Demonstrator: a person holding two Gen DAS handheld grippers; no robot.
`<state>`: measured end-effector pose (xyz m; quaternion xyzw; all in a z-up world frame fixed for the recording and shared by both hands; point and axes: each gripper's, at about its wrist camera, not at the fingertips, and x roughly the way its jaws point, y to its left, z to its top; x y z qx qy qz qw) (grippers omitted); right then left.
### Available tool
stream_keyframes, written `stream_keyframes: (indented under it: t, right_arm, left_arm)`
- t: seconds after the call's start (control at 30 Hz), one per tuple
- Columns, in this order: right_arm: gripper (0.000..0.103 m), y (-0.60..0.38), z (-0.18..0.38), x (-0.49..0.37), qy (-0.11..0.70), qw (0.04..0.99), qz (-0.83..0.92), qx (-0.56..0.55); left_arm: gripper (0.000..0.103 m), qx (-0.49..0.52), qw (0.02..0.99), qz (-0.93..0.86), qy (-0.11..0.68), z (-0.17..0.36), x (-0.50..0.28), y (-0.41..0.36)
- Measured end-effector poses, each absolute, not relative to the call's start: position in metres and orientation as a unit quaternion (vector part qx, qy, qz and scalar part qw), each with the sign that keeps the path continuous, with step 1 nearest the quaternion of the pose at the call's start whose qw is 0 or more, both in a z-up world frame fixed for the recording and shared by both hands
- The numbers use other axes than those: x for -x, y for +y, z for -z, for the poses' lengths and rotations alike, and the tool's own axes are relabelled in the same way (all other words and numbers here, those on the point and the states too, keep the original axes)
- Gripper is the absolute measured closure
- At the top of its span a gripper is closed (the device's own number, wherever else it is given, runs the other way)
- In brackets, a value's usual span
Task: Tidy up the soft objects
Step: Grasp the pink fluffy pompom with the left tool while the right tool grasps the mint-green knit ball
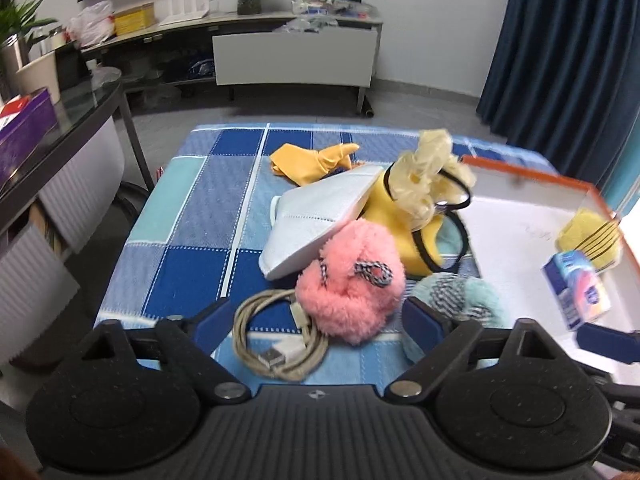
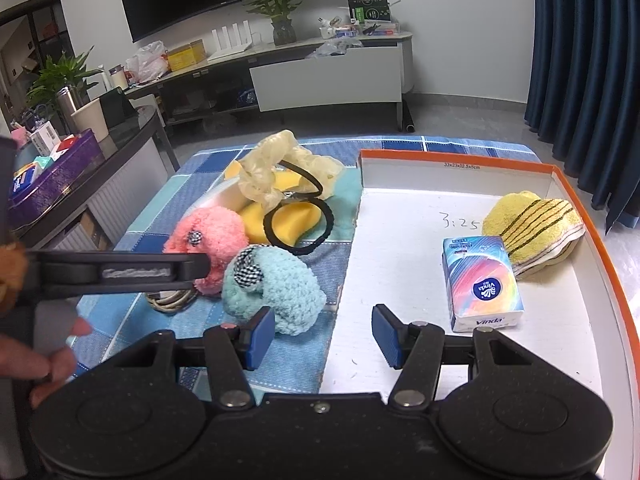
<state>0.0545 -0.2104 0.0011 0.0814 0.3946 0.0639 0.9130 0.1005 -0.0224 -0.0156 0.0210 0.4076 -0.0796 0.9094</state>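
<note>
My left gripper (image 1: 318, 326) is open low over the blue checked cloth. A pink fluffy ball (image 1: 352, 276) and a coiled grey cable (image 1: 280, 336) lie between its fingers, untouched by the pads. To its right sits a teal fluffy ball (image 2: 276, 288). Behind them lie a white mask (image 1: 320, 224), a yellow sponge (image 2: 296, 216), a black hair tie (image 2: 300, 228) and a cream scrunchie (image 2: 268, 168). My right gripper (image 2: 324, 336) is open and empty over the left edge of the orange-rimmed box (image 2: 452, 156), which holds a tissue pack (image 2: 484, 284) and a yellow striped towel (image 2: 532, 228).
A yellow cloth (image 1: 312, 160) lies at the far side of the table. A dark glass side table (image 1: 80, 108) with boxes stands to the left, a TV cabinet (image 1: 296, 56) behind, blue curtains (image 1: 568, 52) to the right. A hand (image 2: 48, 344) holds the left gripper.
</note>
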Motion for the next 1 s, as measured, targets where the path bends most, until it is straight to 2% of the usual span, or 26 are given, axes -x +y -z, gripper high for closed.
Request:
stream_keyframes:
  t: [0.03, 0.23, 0.3, 0.33, 0.37, 0.63, 0.77, 0.9, 0.97, 1.0]
  right_arm:
    - [0.037, -0.211, 0.000, -0.055, 0.395, 0.913, -0.062, -0.081]
    - [0.037, -0.213, 0.004, -0.063, 0.399, 0.911, -0.063, -0.085]
    - [0.037, -0.210, 0.006, -0.065, 0.402, 0.909, -0.066, -0.085]
    - [0.037, -0.209, 0.007, -0.065, 0.402, 0.909, -0.068, -0.084]
    - [0.037, -0.208, 0.008, -0.066, 0.404, 0.909, -0.071, -0.081]
    - [0.036, -0.201, 0.010, -0.078, 0.408, 0.904, -0.097, -0.077]
    - [0.025, -0.192, 0.012, -0.089, 0.409, 0.902, -0.116, -0.074]
    - [0.022, -0.177, 0.018, -0.102, 0.414, 0.900, -0.126, -0.056]
    - [0.015, -0.172, 0.022, -0.109, 0.415, 0.901, -0.121, -0.039]
    - [0.015, -0.169, 0.024, -0.112, 0.417, 0.901, -0.118, -0.033]
  left_arm:
    - [0.020, -0.021, 0.908, 0.081, 0.410, 0.018, -0.105, -0.022]
    - [0.021, -0.021, 0.901, 0.108, 0.419, 0.027, -0.119, -0.032]
    - [0.028, -0.025, 0.902, 0.115, 0.416, 0.029, -0.122, -0.037]
    - [0.040, -0.019, 0.899, 0.121, 0.420, 0.031, -0.125, -0.038]
    - [0.056, -0.009, 0.896, 0.128, 0.425, 0.033, -0.128, -0.038]
    - [0.059, 0.018, 0.901, 0.145, 0.409, 0.021, -0.111, -0.021]
    - [0.059, 0.031, 0.903, 0.134, 0.408, 0.016, -0.097, -0.001]
    - [0.059, 0.040, 0.906, 0.112, 0.406, 0.012, -0.089, 0.015]
    - [0.059, 0.048, 0.906, 0.111, 0.405, 0.009, -0.086, 0.020]
    - [0.059, 0.047, 0.908, 0.108, 0.403, 0.007, -0.084, 0.021]
